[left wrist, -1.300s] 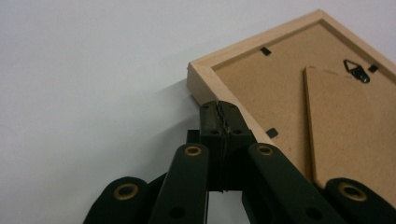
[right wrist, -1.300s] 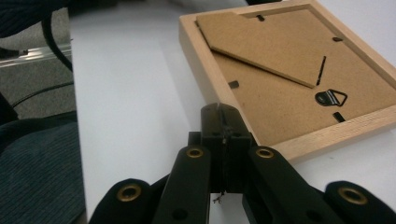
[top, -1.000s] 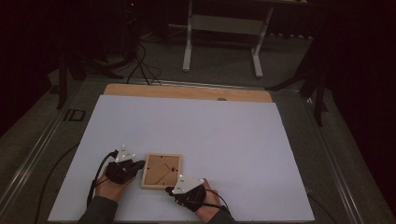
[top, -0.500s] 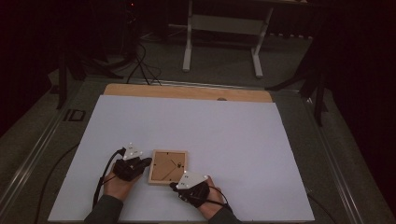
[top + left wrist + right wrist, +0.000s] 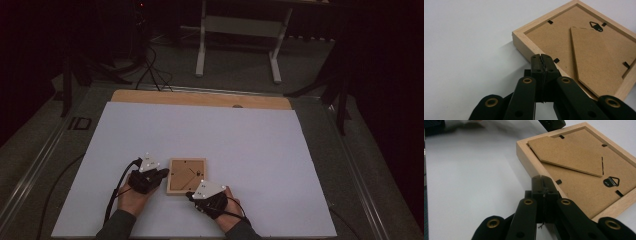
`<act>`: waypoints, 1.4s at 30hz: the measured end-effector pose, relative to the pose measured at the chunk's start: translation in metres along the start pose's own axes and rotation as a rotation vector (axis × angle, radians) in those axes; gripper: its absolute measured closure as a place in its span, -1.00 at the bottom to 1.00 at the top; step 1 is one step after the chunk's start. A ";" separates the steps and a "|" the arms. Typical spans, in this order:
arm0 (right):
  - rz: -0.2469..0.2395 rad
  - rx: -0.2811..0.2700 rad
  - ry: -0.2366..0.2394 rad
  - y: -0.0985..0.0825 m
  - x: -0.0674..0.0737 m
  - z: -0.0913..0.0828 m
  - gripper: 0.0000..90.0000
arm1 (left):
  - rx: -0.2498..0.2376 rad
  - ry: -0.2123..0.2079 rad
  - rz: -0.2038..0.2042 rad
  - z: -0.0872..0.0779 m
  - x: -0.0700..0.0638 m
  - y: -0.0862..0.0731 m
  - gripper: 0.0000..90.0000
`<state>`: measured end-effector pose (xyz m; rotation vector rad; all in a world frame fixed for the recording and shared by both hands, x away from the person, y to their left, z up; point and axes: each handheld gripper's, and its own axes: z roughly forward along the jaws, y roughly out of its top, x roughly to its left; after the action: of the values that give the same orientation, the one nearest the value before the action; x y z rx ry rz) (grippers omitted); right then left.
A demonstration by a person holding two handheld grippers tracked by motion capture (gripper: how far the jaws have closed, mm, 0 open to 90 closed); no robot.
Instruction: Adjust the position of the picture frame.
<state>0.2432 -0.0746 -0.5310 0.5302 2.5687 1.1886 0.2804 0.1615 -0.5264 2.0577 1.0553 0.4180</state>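
Note:
A small wooden picture frame (image 5: 186, 175) lies face down on the white table, its brown backing board, fold-out stand and hanger showing. My left gripper (image 5: 163, 174) is shut, and its tip touches the frame's left edge. In the left gripper view the shut jaws (image 5: 541, 57) sit against the pale wooden rim of the frame (image 5: 584, 47). My right gripper (image 5: 190, 195) is also shut, at the frame's near right corner. In the right gripper view its tip (image 5: 542, 179) meets the frame's rim (image 5: 529, 160), and the left gripper (image 5: 551, 123) shows at the top. Nothing is held between either pair of jaws.
The white tabletop (image 5: 250, 145) stretches wide to the right and far side. A wooden strip (image 5: 200, 98) runs along its far edge. Beyond it a metal stand (image 5: 237, 30) and cables (image 5: 150, 70) sit on the dark floor.
The frame has slid a little to the right and away from me. The left gripper moved with it at its left edge; the right gripper stayed near the front edge.

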 end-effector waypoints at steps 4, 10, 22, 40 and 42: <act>0.003 0.000 -0.006 0.000 -0.002 0.000 0.99 | -0.006 -0.003 0.000 0.002 -0.003 0.001 0.99; 0.009 0.002 -0.015 -0.001 -0.004 0.000 0.99 | -0.007 -0.010 0.011 0.004 -0.007 0.002 0.99; 0.027 -0.002 -0.033 -0.002 -0.009 0.001 0.99 | -0.009 -0.026 0.023 0.007 -0.014 0.004 0.99; 0.066 -0.015 -0.078 -0.005 -0.025 -0.001 0.99 | 0.000 -0.038 0.037 0.012 -0.024 0.004 0.99; 0.064 -0.019 -0.076 -0.004 -0.026 0.000 0.99 | 0.000 -0.037 0.035 0.013 -0.024 0.004 0.99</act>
<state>0.2654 -0.0878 -0.5320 0.6459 2.4912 1.1885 0.2757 0.1348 -0.5300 2.0790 0.9983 0.3957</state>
